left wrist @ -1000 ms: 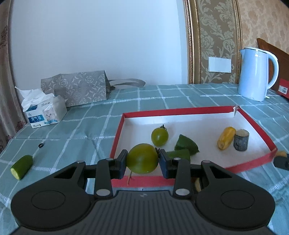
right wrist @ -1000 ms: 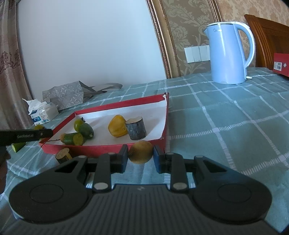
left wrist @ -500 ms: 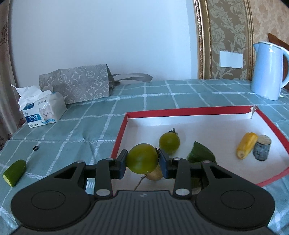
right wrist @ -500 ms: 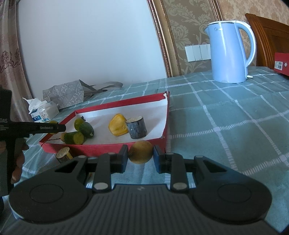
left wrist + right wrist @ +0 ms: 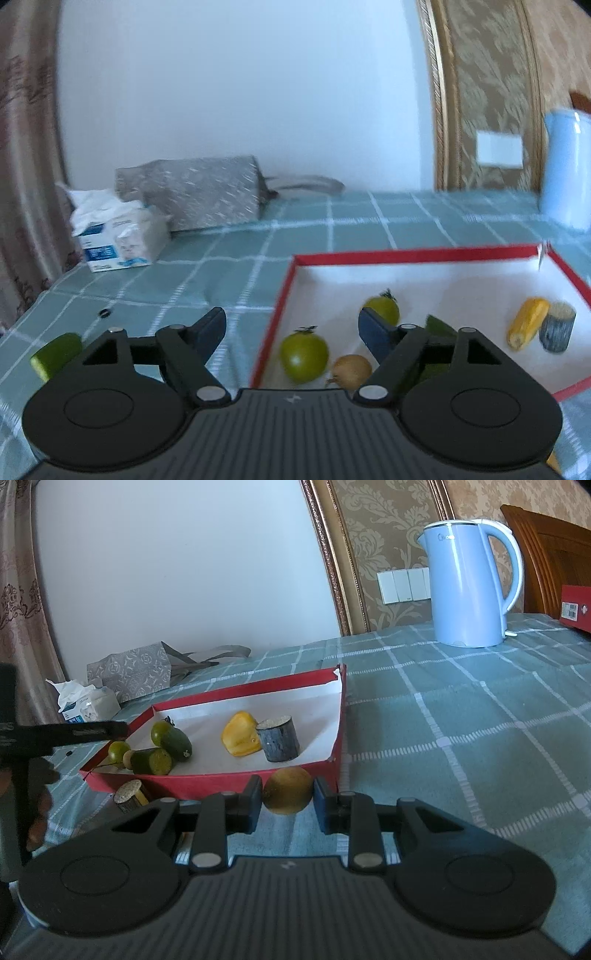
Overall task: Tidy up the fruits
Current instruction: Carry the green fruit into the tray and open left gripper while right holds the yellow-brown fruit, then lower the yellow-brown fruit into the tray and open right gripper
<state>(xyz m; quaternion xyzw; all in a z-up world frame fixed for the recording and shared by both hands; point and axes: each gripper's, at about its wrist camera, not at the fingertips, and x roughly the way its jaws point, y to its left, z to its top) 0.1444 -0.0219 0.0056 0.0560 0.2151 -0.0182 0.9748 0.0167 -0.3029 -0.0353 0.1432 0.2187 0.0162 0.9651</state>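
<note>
Nothing can be read for certain; the light blue kettle (image 5: 469,583), well beyond the right fingers, bears faint lettering near its rim, too small to make out; the tissue pack's (image 5: 118,240) blue label is blurred.

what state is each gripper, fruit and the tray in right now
left gripper: jaws opening, nothing between them
green tomato: released, resting in the tray
red tray: open, holding several pieces
right gripper: shut on the brown round fruit, outside the tray
cucumber piece: lying on the tablecloth, outside the tray
</note>
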